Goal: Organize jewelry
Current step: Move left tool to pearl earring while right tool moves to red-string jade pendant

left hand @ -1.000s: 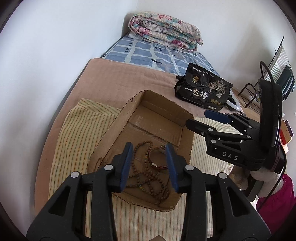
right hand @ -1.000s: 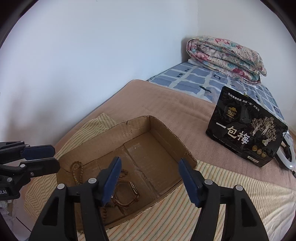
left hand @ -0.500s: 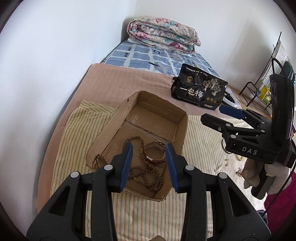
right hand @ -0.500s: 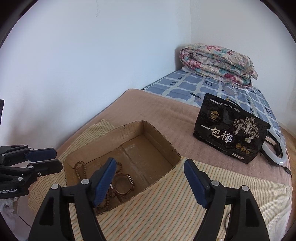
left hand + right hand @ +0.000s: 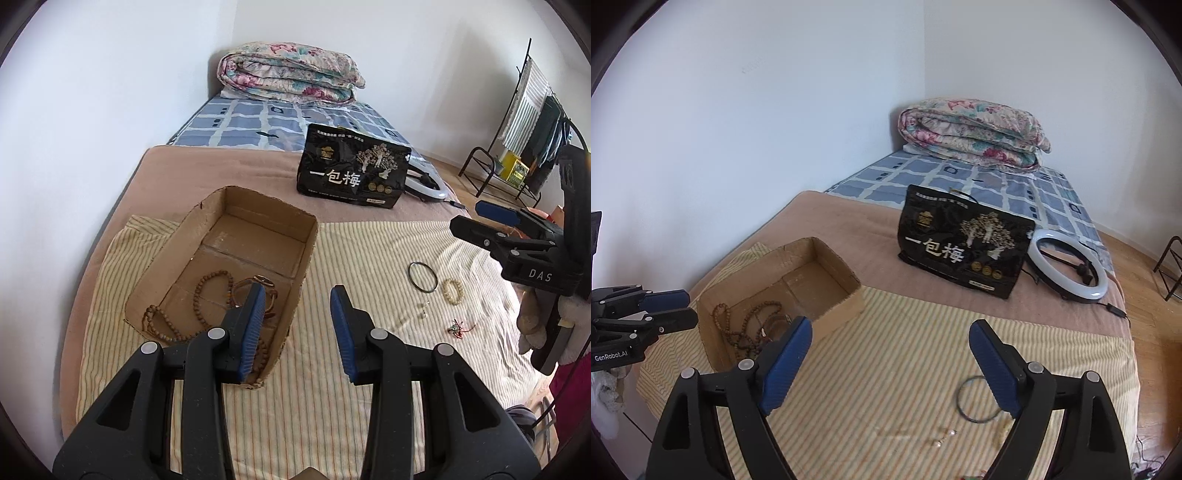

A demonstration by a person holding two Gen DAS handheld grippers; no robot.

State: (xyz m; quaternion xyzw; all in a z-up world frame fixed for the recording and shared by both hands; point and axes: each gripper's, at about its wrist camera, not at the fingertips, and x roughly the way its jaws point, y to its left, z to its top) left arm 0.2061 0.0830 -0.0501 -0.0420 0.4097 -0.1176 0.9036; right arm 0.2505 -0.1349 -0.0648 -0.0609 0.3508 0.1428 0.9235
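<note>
Cardboard box (image 5: 236,206) holds round wooden beads (image 5: 207,291); both tools (image 5: 297,325) (image 5: 890,365) empty, right spreading.

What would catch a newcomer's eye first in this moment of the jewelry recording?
Probably the open cardboard box on the striped cloth, with a string of brown beads and a watch lying in its near end. Next, the loose pieces on the cloth to its right: a thin dark bangle and a pale bead bracelet beside it. Behind, a black bag with white characters stands on the bed.
</note>
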